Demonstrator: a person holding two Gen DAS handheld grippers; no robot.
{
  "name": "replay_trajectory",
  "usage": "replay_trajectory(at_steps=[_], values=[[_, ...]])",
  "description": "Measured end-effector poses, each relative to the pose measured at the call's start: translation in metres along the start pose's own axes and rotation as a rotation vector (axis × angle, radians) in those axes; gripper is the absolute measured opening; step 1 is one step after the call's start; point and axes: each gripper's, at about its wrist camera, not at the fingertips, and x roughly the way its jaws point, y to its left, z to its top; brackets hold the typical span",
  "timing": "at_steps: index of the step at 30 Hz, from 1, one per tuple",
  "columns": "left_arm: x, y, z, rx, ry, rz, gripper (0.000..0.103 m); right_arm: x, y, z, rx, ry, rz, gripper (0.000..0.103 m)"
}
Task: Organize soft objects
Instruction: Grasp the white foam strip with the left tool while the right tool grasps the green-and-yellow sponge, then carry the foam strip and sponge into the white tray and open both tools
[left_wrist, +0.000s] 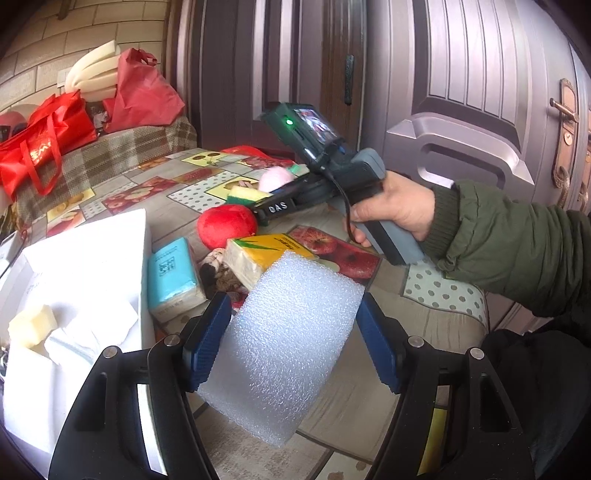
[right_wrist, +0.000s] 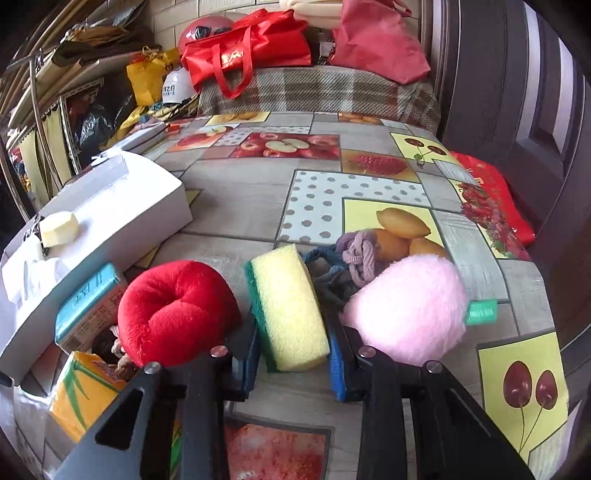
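Note:
My left gripper (left_wrist: 291, 306) is shut on a white foam block (left_wrist: 284, 354), which its blue pads hold tilted above the table. My right gripper (right_wrist: 293, 347) is shut on a yellow sponge with a green edge (right_wrist: 288, 306); both pads press its sides as it rests on the tablecloth. In the left wrist view a hand (left_wrist: 395, 210) holds that right gripper (left_wrist: 258, 206) at the sponge (left_wrist: 243, 195). A red plush apple (right_wrist: 173, 306) lies just left of the sponge and a pink plush ball (right_wrist: 406, 310) just right.
An open white box (left_wrist: 85, 280) at the left holds a pale yellow foam piece (left_wrist: 33, 325) and white cloth. A teal tissue pack (left_wrist: 171, 273), a yellow tissue pack (left_wrist: 266, 254) and a knotted rope (right_wrist: 358, 254) lie nearby. Red bags (right_wrist: 251, 48) sit behind; a door (left_wrist: 480, 92) stands at right.

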Motion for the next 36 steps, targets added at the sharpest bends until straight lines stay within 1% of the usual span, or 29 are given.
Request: replay_trajectory(at_steps=[3, 5, 8, 11, 13, 15, 17, 19, 21, 26, 33, 36], values=[[-0.006, 0.004, 0.0, -0.025, -0.037, 0.019, 0.07, -0.018, -0.003, -0.003, 0.023, -0.082, -0.016, 0.028], [-0.013, 0.007, -0.001, -0.041, -0.075, 0.035, 0.07, -0.039, -0.009, -0.011, 0.082, -0.168, -0.02, 0.028], [-0.022, 0.01, -0.002, -0.064, -0.124, 0.065, 0.07, -0.071, -0.014, -0.03, 0.169, -0.28, 0.017, 0.028], [-0.024, 0.015, -0.002, -0.082, -0.136, 0.089, 0.07, -0.091, -0.012, -0.046, 0.212, -0.331, 0.052, 0.028], [-0.023, 0.016, -0.001, -0.086, -0.129, 0.096, 0.07, -0.099, -0.004, -0.053, 0.212, -0.336, 0.074, 0.028], [-0.024, 0.015, -0.001, -0.078, -0.132, 0.107, 0.07, -0.11, 0.006, -0.054, 0.2, -0.374, 0.098, 0.028], [-0.025, 0.013, 0.0, -0.072, -0.134, 0.12, 0.07, -0.112, 0.016, -0.052, 0.167, -0.385, 0.103, 0.028], [-0.025, 0.014, 0.0, -0.075, -0.134, 0.136, 0.07, -0.113, 0.031, -0.051, 0.135, -0.395, 0.127, 0.028], [-0.026, 0.016, -0.001, -0.087, -0.139, 0.151, 0.07, -0.113, 0.042, -0.05, 0.112, -0.396, 0.145, 0.028], [-0.033, 0.026, -0.004, -0.13, -0.165, 0.19, 0.07, -0.111, 0.066, -0.047, 0.052, -0.402, 0.156, 0.028], [-0.038, 0.03, -0.005, -0.141, -0.184, 0.233, 0.07, -0.107, 0.082, -0.045, 0.018, -0.403, 0.174, 0.028], [-0.041, 0.036, -0.007, -0.163, -0.192, 0.274, 0.07, -0.102, 0.091, -0.043, 0.001, -0.388, 0.189, 0.028]])
